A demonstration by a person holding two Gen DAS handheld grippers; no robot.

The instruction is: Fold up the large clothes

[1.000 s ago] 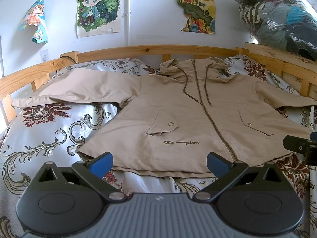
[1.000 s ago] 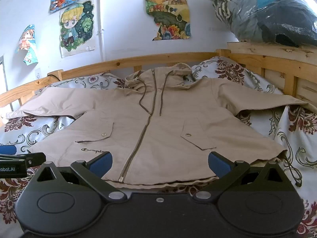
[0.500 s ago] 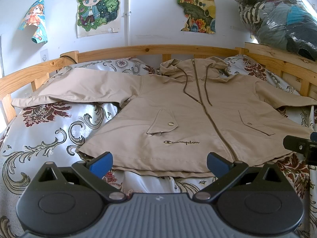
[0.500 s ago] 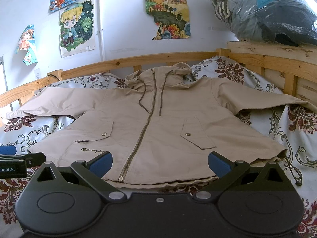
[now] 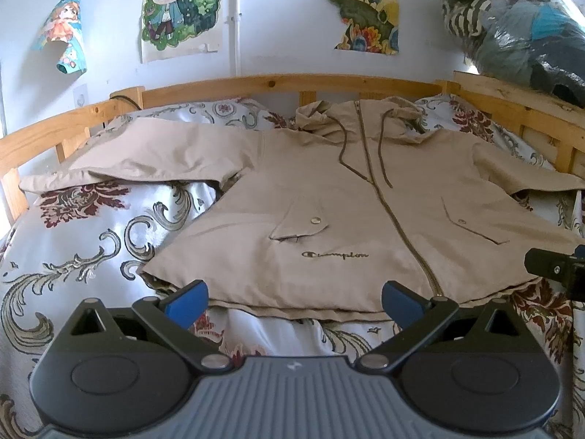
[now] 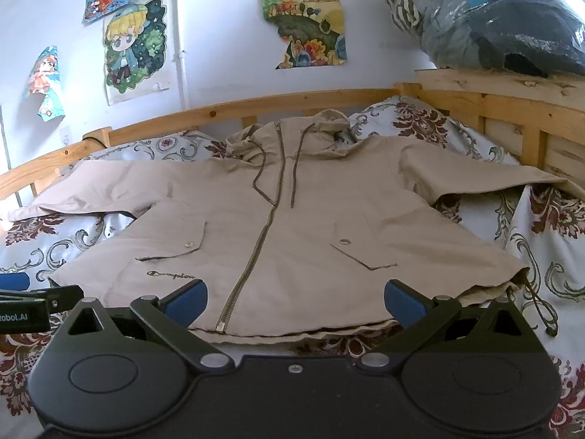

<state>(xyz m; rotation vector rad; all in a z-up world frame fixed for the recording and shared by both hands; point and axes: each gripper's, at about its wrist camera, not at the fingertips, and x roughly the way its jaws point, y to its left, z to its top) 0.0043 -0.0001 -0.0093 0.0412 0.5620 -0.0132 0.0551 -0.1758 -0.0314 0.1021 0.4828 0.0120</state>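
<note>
A beige hooded zip jacket (image 5: 329,212) lies spread flat, front up, on the bed, with both sleeves out to the sides and the hood toward the headboard. It also shows in the right wrist view (image 6: 292,226). My left gripper (image 5: 294,298) is open and empty, just short of the hem on the jacket's left half. My right gripper (image 6: 294,298) is open and empty, just short of the hem near the zip's lower end. The right gripper's tip shows at the left view's right edge (image 5: 552,265).
The bed has a floral patterned cover (image 5: 91,248) and a wooden rail (image 5: 278,86) along the far side and right side (image 6: 512,109). A plastic bag of clothes (image 6: 493,18) sits on the right rail. Posters hang on the wall (image 5: 181,7).
</note>
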